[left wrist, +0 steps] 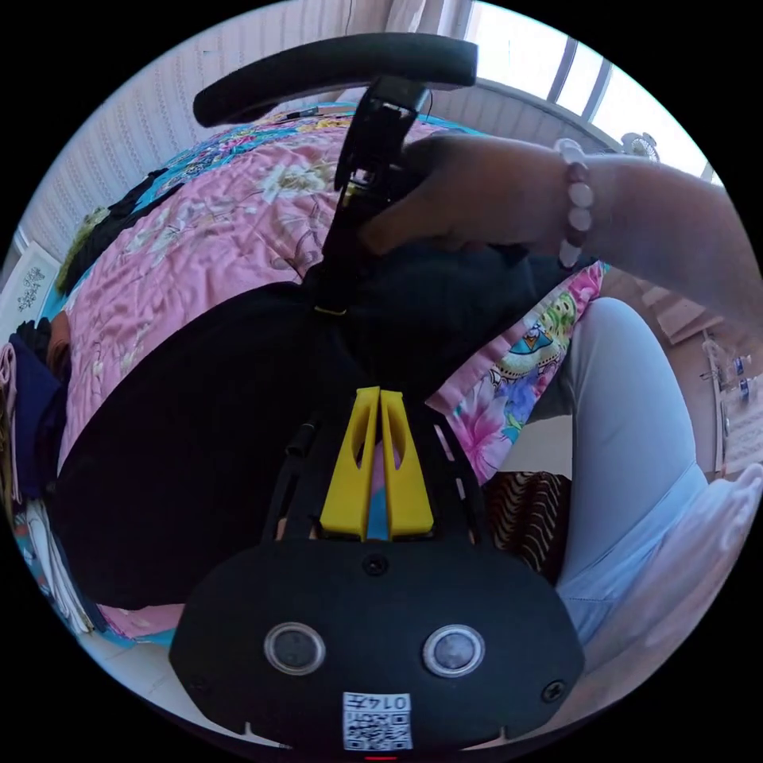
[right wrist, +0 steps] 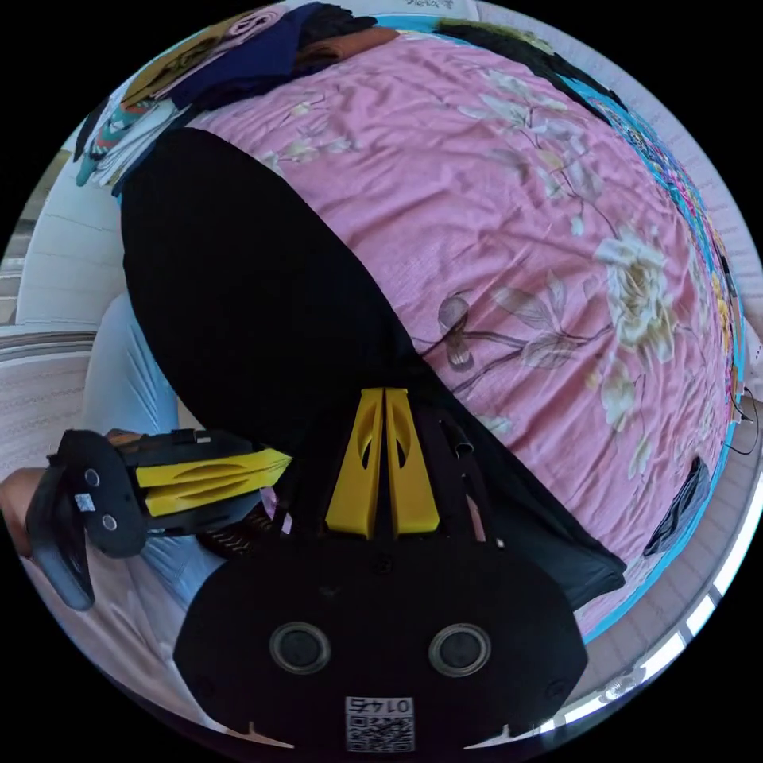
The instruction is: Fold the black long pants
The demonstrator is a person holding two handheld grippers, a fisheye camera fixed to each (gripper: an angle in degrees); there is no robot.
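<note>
Left tool (left wrist: 379, 393): I see its yellow jaws pressed together, tips at the black pants; whether cloth is pinched, I cannot tell.
Right tool (right wrist: 385, 393): jaws pressed together over the pants; grip on cloth unclear.
Black long pants (right wrist: 238, 278): spread flat on the pink floral quilt (right wrist: 517, 199), along the bed's near edge.
Open room: bare quilt beyond the pants.
Left view: a hand (left wrist: 469, 195) holding the right tool.
Right view: stacked clothes (right wrist: 238, 56) at the quilt's far corner.
</note>
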